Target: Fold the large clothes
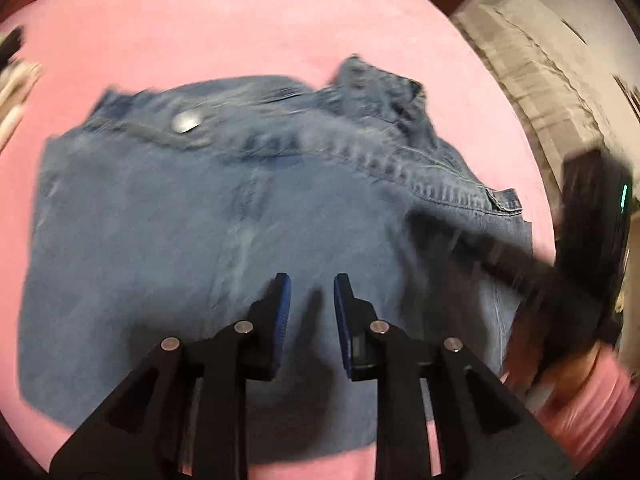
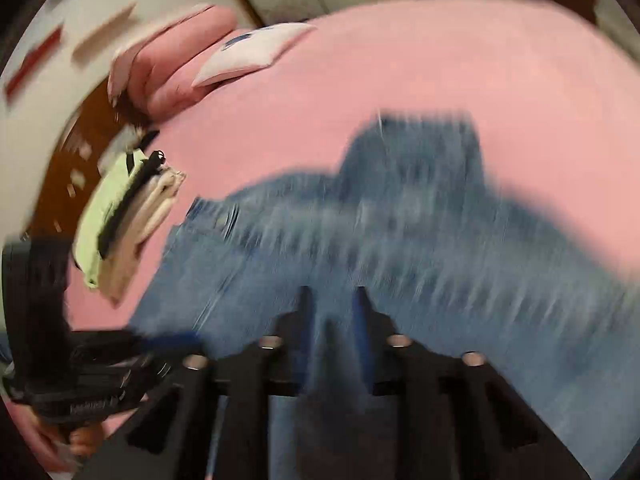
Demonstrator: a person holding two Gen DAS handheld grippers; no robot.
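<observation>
your jeans [image 1: 224, 216] lie partly folded in the middle of the pink bed [image 1: 240, 20], waistband toward its far edge. this looks like a pause between folds; next you need a fresh grip on an edge. your left gripper [image 1: 311, 300] hovers low over the denim, jaws slightly apart and empty. your right gripper [image 2: 332, 312] is blurred, jaws parted, with denim seemingly between them; i can't tell if it's gripped.

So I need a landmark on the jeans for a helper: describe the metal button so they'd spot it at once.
Blue jeans lie spread on the pink bed. Along their far edge runs the waistband, and the button sits there, toward the left. It is the only shiny silver spot on the denim.
</observation>
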